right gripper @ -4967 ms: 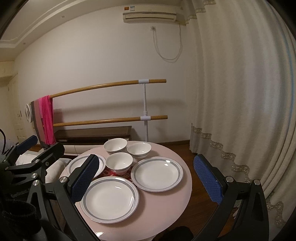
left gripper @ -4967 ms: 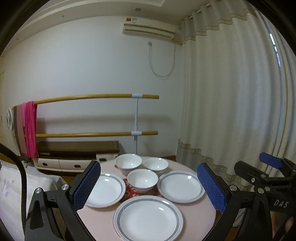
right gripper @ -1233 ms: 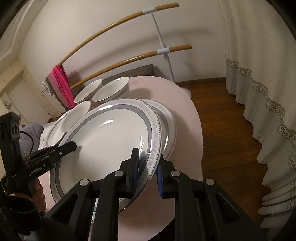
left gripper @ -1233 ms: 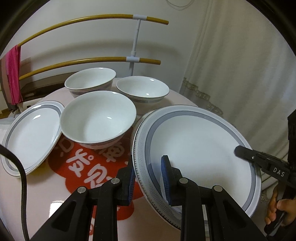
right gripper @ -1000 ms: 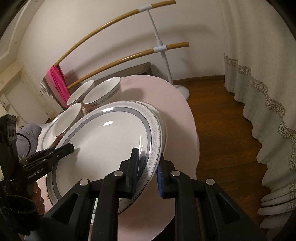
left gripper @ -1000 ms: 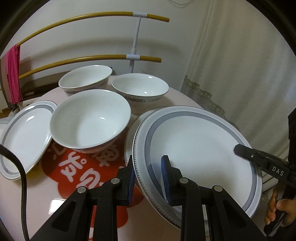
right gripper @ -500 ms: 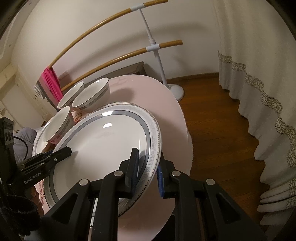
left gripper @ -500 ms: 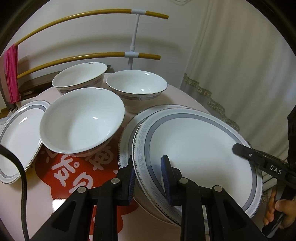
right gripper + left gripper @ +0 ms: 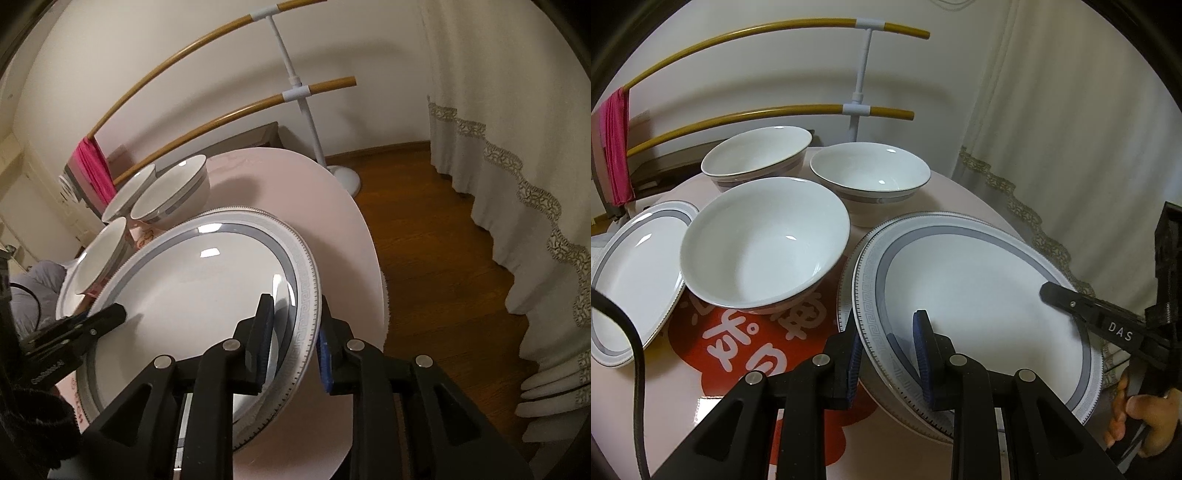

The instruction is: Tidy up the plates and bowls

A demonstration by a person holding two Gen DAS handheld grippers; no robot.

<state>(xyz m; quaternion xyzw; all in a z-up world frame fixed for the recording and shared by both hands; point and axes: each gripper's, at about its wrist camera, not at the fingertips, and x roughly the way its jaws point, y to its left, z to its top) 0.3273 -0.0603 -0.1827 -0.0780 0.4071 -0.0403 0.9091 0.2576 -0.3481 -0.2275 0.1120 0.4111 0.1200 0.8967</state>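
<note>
Both grippers pinch opposite rims of the top plate (image 9: 979,291): left gripper (image 9: 886,349) & right gripper (image 9: 291,332) narrow, clamped on it. It sits w/ its far edge on the lower plate (image 9: 846,280), right of the near bowl (image 9: 764,240). Best lowered level, rims centred, before either lets go.

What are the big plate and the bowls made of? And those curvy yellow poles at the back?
The big plate looks like glazed ceramic: white, glossy, with light glints and a grey patterned rim. The bowls look the same, shiny white with a thin dark edge. The yellow poles look like varnished wood or bamboo, joined by white fittings; I cannot tell which.
</note>
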